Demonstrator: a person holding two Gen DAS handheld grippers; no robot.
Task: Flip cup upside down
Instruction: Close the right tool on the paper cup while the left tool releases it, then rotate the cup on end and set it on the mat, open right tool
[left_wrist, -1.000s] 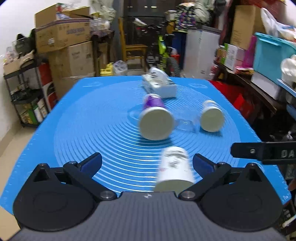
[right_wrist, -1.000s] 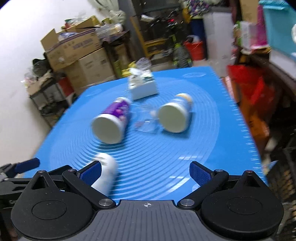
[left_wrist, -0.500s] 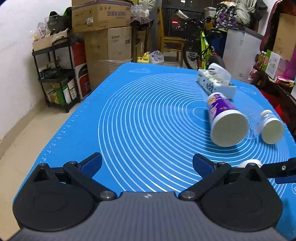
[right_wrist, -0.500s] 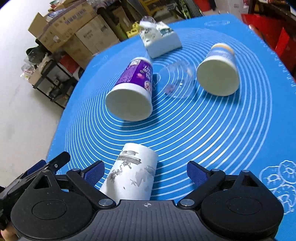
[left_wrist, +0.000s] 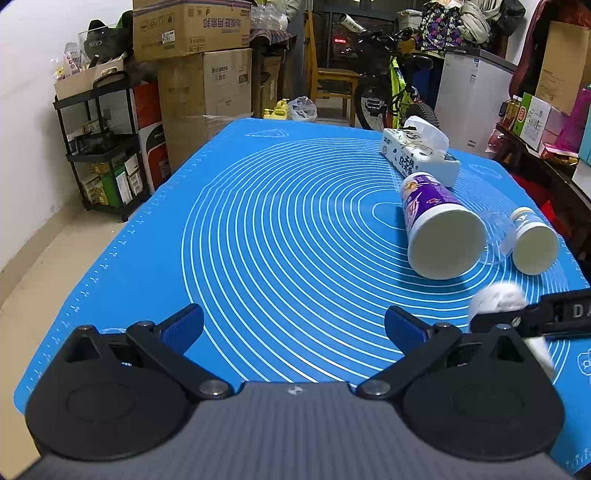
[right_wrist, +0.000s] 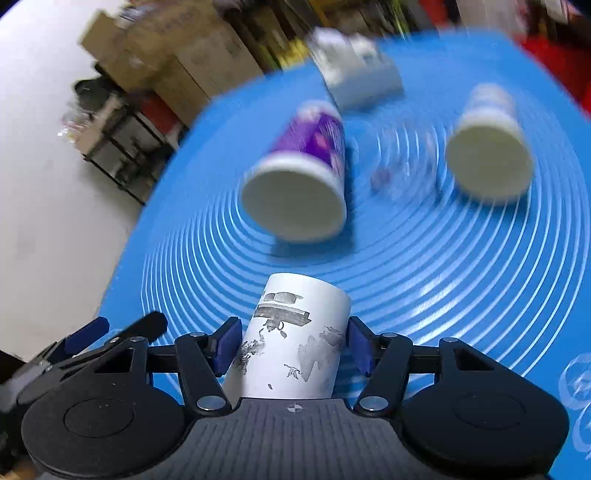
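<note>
White paper cup with grey ink-wash print (right_wrist: 295, 343): tapered, matte, lying near the front edge of the blue silicone mat with white concentric rings (left_wrist: 280, 236), clamped between the blue pads of the right gripper (right_wrist: 293, 347). Left gripper (left_wrist: 293, 326): jaws spread wide, holding nothing. Beyond: purple-printed paper cup (left_wrist: 439, 225) and smaller white cup (left_wrist: 532, 240), both on their sides, interiors unseen; white tissue pack (left_wrist: 421, 157).
</note>
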